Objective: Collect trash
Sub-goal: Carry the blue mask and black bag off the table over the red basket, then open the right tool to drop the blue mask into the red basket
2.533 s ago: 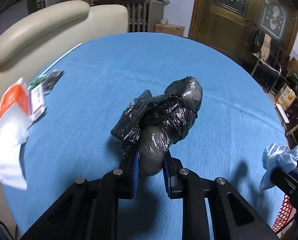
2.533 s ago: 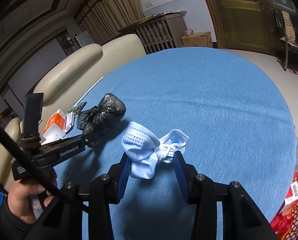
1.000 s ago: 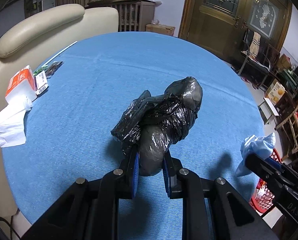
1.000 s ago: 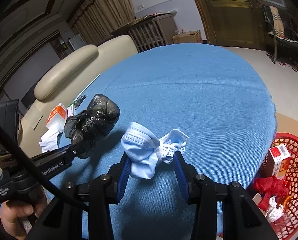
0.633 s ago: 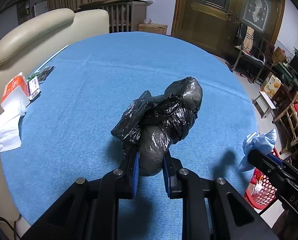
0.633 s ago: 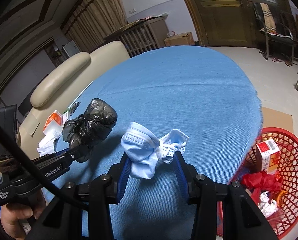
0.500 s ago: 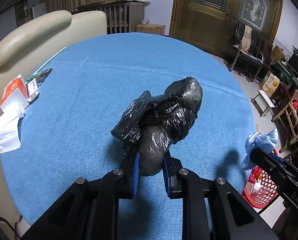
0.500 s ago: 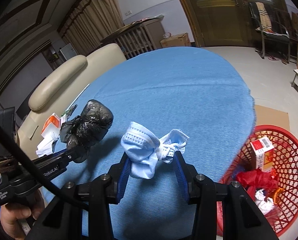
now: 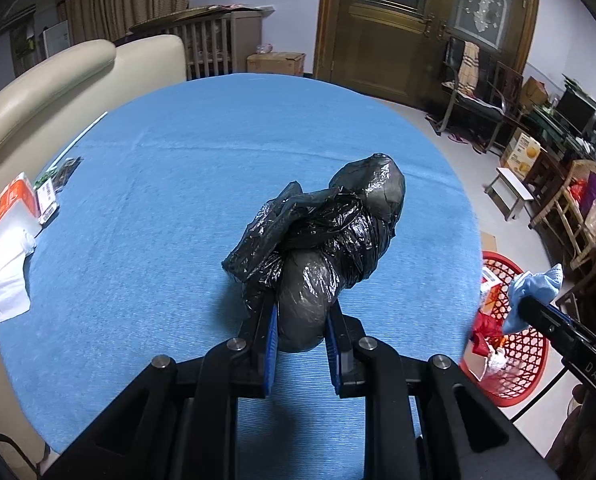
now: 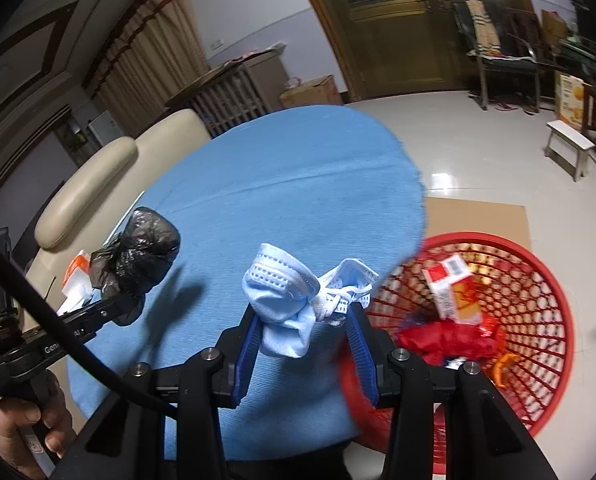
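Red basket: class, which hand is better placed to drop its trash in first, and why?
Right. The right gripper, shut on the blue mask, is at the table's edge beside the red basket. The left gripper, holding the black bag, hangs over the blue table.

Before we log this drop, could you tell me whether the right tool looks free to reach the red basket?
Probably yes: the right tool, shut on the blue mask, hangs beside the open red basket with nothing between them.
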Demonstrator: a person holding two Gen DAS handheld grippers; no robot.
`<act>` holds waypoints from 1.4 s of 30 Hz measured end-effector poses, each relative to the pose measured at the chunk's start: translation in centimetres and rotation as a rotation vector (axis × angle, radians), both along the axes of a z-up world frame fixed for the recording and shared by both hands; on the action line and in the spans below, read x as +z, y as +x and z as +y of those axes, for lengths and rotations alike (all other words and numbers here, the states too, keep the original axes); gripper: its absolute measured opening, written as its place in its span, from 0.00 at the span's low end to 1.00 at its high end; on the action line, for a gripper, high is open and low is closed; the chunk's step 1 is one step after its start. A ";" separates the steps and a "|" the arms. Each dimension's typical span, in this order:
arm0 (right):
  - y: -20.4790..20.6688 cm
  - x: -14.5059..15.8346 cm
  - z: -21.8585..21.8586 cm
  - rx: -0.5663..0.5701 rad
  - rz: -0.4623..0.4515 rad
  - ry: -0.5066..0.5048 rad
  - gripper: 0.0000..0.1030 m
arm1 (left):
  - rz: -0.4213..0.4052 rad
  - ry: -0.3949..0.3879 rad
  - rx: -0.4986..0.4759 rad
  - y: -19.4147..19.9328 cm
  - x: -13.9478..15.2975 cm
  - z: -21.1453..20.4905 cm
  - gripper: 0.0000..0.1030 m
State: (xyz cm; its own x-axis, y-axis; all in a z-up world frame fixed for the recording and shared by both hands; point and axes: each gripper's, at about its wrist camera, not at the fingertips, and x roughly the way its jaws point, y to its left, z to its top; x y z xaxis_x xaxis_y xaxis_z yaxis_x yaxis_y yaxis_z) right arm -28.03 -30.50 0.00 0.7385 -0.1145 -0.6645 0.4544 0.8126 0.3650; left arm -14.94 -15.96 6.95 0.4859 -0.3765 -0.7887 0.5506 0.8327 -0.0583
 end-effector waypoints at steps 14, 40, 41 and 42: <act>-5.8 -0.4 -4.1 -0.143 0.024 0.006 0.44 | -0.013 0.007 -0.110 -2.6 0.4 -3.1 0.21; -10.0 -2.9 -7.9 -0.290 0.129 0.048 0.66 | -0.038 0.028 -0.304 -7.4 1.0 -9.5 0.21; -10.0 -3.2 -8.2 -0.299 0.144 0.057 0.81 | -0.039 0.029 -0.308 -7.6 1.1 -9.7 0.21; -10.1 -3.3 -8.3 -0.306 0.147 0.058 0.86 | -0.041 0.029 -0.314 -7.7 1.2 -9.9 0.21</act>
